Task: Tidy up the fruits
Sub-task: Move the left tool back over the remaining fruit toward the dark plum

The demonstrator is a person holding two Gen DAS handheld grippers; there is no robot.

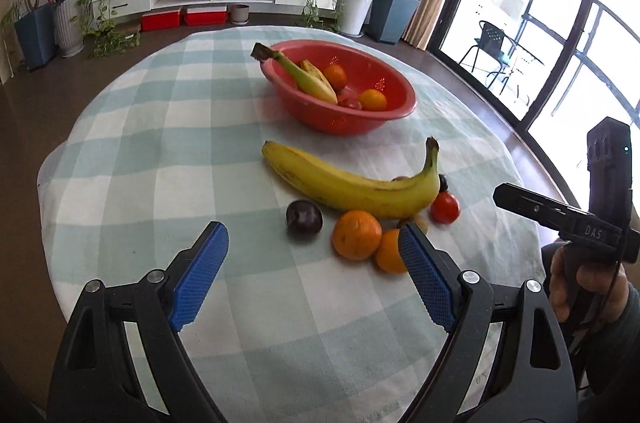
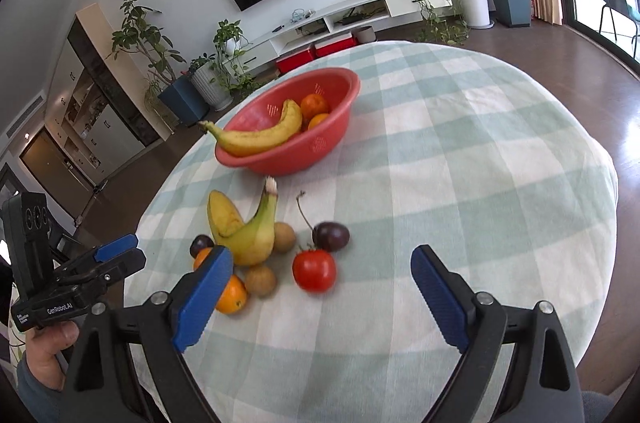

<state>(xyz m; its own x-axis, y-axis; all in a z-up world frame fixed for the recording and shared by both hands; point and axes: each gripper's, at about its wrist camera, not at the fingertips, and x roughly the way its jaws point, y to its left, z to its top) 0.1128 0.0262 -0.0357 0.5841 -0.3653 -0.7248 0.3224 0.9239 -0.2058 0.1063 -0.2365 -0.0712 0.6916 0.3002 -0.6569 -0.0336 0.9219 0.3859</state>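
Both the left gripper and right gripper are held wide open with nothing gripped, above loose fruit left by the banana, near the red bowl.

On the tablecloth, a loose banana lies before the bowl, with oranges, plum and tomato before the banana.

Your left hand-held gripper has black arms, silver screws, ribbed blue pads; your right hand-held gripper looks identical.
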